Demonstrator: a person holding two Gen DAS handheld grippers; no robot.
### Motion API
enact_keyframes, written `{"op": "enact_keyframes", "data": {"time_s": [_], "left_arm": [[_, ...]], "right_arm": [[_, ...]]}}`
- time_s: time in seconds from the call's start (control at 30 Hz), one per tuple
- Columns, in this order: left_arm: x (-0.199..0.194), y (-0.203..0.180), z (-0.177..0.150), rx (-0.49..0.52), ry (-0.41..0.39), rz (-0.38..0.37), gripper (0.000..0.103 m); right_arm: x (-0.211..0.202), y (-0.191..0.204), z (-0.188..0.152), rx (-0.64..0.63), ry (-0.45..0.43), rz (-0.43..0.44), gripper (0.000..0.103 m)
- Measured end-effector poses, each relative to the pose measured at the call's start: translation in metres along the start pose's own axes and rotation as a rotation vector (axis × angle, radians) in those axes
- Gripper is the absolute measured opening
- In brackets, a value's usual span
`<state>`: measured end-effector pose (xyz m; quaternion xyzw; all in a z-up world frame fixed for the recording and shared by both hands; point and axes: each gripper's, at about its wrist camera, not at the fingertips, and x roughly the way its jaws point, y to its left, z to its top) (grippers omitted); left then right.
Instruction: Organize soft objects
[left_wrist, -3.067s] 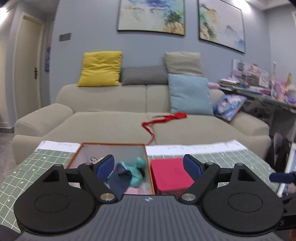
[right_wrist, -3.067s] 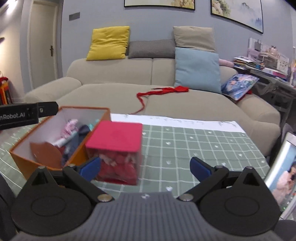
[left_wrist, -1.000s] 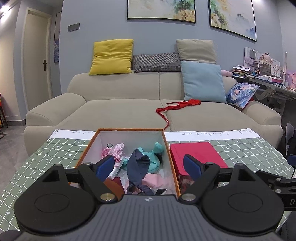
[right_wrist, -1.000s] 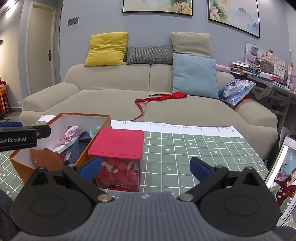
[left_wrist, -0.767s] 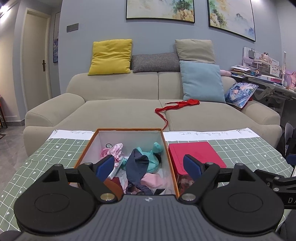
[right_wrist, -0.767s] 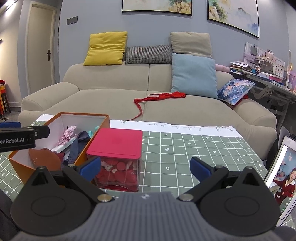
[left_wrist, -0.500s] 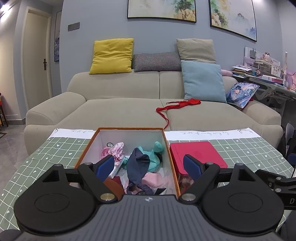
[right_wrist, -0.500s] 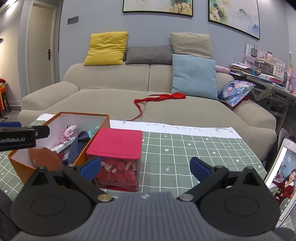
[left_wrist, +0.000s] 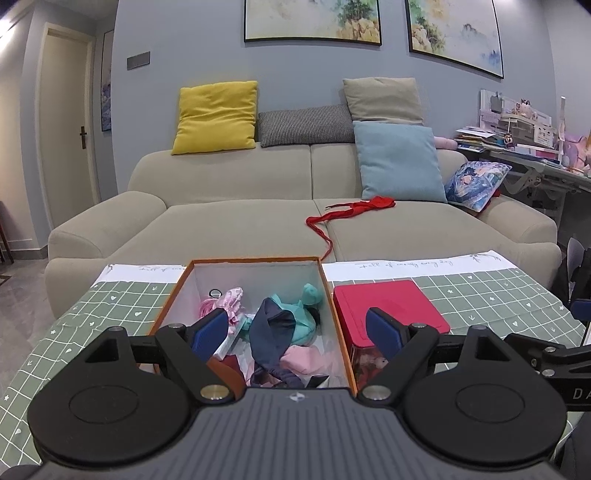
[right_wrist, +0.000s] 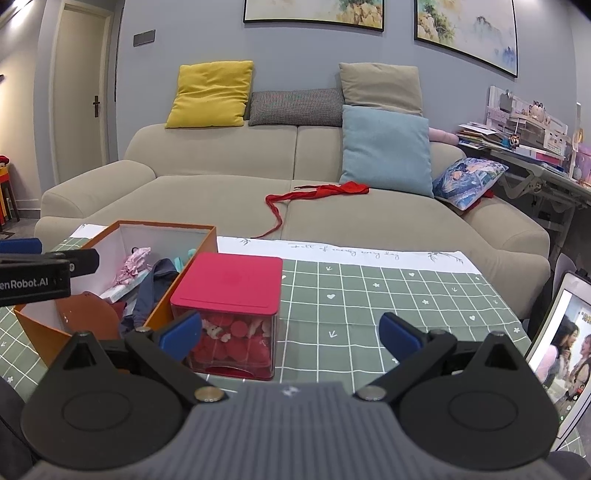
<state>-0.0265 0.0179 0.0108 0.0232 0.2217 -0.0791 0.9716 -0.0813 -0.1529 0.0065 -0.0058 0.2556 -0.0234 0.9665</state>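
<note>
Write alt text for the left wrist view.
An open left gripper hangs over an orange box of jumbled soft items beside a red-lidded clear container on a green checked tablecloth. A beige sofa with cushions stands behind.

both the left gripper (left_wrist: 299, 328) and right gripper (right_wrist: 290, 332) seemingly level, jaws spread wide, empty.

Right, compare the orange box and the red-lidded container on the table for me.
The orange box is open on top; the clear container is shut under a red lid. The box has opaque walls, while the container's are see-through. The box holds mixed cloth items in pink, teal and navy; the container holds mostly red pieces. Both stand side by side on the green checked tablecloth.
</note>
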Motion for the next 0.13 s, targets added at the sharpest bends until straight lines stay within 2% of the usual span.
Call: {"op": "enact_keyframes", "data": {"time_s": [0.13], "left_arm": [[-0.0024,0.0006,-0.0006,-0.003,-0.012,-0.009,0.099]], "right_arm": [[0.0005,0.0008,-0.0003,-0.004,0.000,-0.004,0.100]]}}
